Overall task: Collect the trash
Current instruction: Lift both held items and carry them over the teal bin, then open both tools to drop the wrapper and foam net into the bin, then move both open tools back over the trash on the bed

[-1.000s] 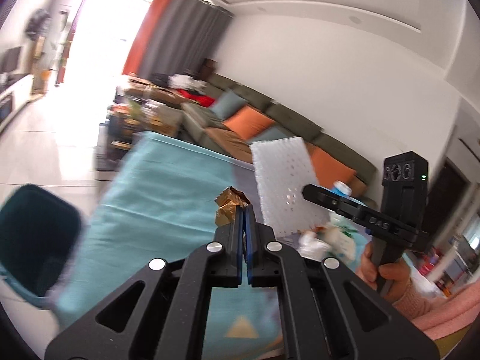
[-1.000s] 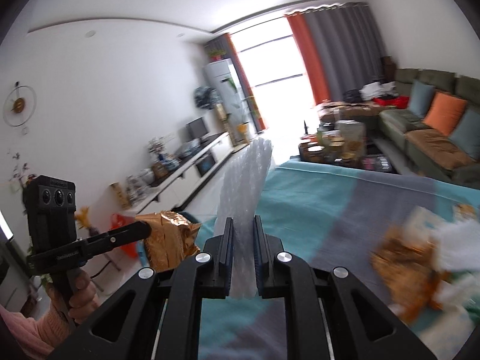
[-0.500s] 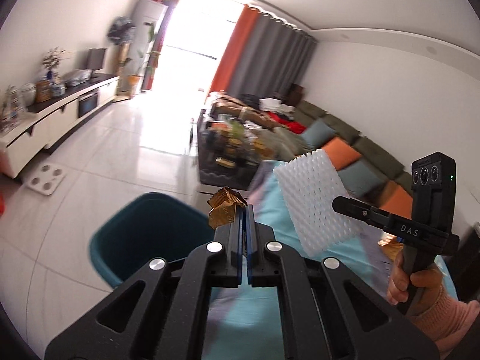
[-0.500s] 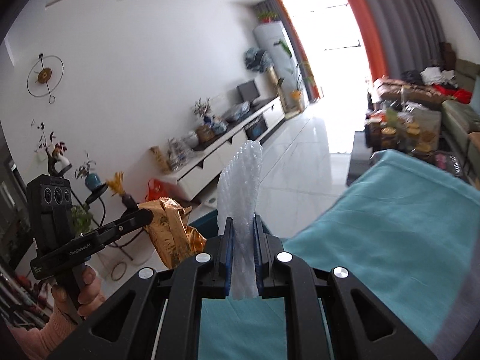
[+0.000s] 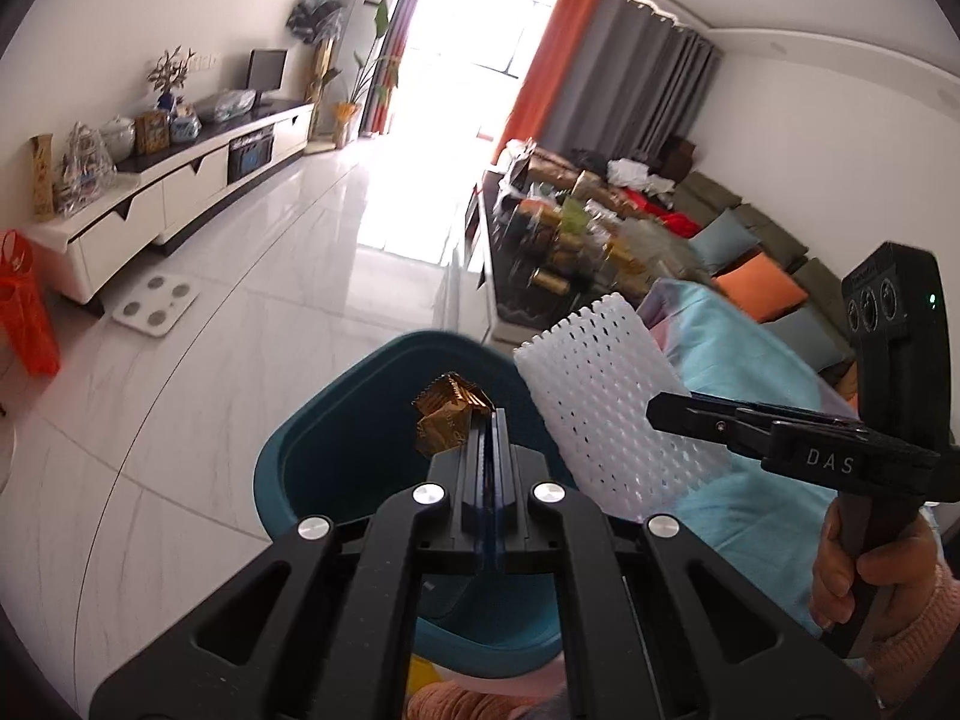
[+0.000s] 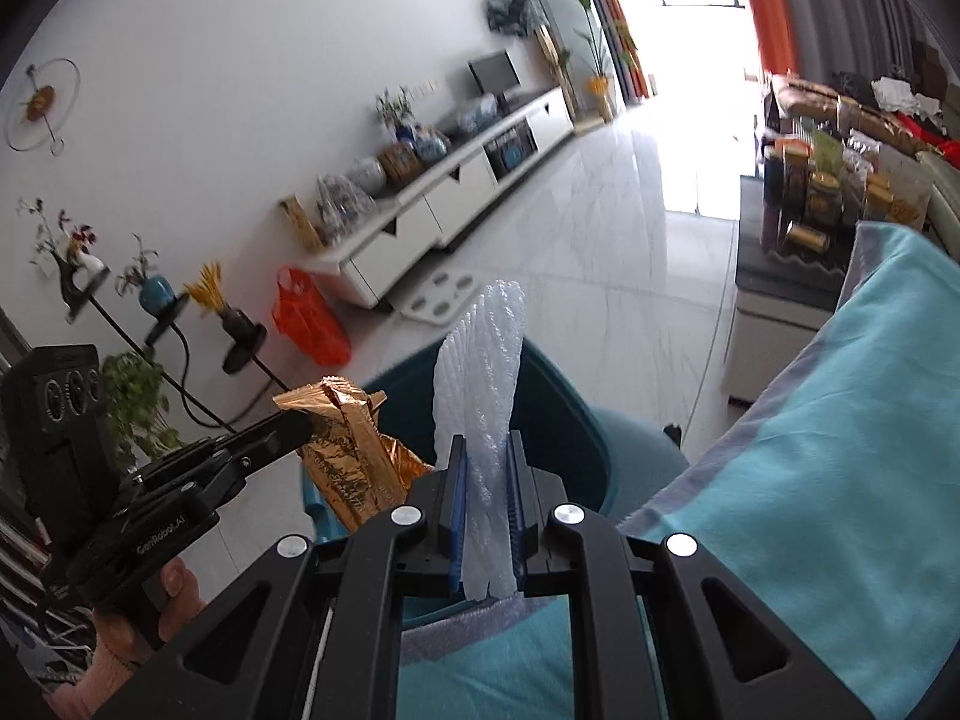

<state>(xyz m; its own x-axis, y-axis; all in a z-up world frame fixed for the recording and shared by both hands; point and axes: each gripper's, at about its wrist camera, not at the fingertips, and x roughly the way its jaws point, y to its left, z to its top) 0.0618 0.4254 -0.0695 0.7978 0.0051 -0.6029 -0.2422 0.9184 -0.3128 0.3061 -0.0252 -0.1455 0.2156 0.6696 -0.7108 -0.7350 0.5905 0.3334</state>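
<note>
Right wrist only: wrapper's [image 6: 351,450] full length.

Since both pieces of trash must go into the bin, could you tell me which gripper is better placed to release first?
Left, probably. The left gripper holds the gold wrapper over the teal bin opening; the right gripper's foam net sits nearer its rim.

White TV cabinet [image 5: 180,192], orange bag [image 6: 311,317]
</note>
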